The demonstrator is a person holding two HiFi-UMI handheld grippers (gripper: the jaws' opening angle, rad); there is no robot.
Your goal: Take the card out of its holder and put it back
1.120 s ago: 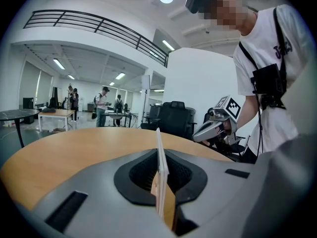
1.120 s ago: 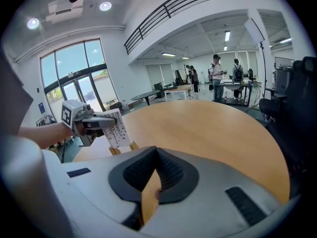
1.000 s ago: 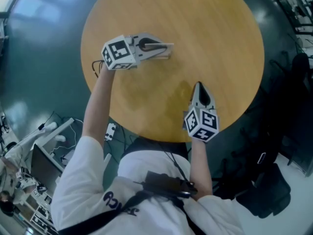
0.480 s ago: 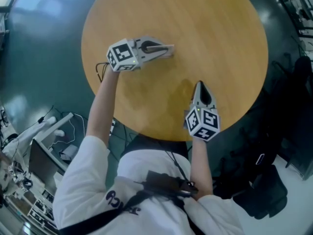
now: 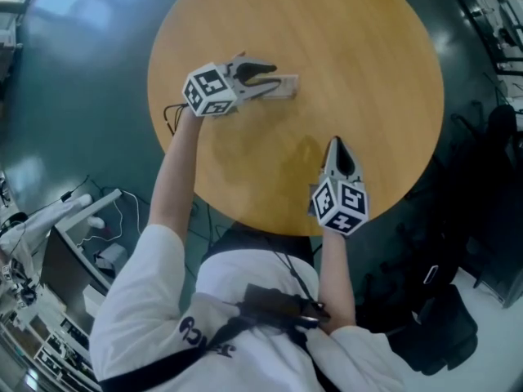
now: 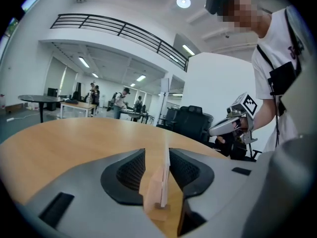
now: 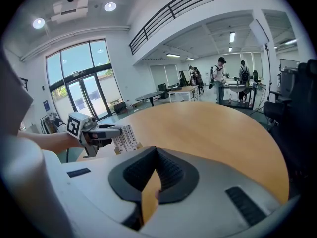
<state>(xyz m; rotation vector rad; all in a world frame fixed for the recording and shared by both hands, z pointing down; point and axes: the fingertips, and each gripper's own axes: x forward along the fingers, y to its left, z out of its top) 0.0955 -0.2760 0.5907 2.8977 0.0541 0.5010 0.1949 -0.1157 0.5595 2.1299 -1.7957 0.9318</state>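
Note:
A white printed card stands upright, edge-on, in a small light wooden holder on the round wooden table. My left gripper straddles it. Its jaws have just been opening, the card stands between them, and table shows in the gap beside the left pad. In the head view the card sits at the tips of the left gripper. The right gripper view shows the card side-on. My right gripper lies shut and empty near the table's front edge, well apart from the card.
Dark green floor surrounds the table. Black office chairs stand close on the right, and cables and equipment lie at the lower left. Desks with people stand far off in the hall.
The left gripper's jaws have spread apart off the card, which now stands in the holder on the table. That hand shifted slightly right. The right gripper has not moved.

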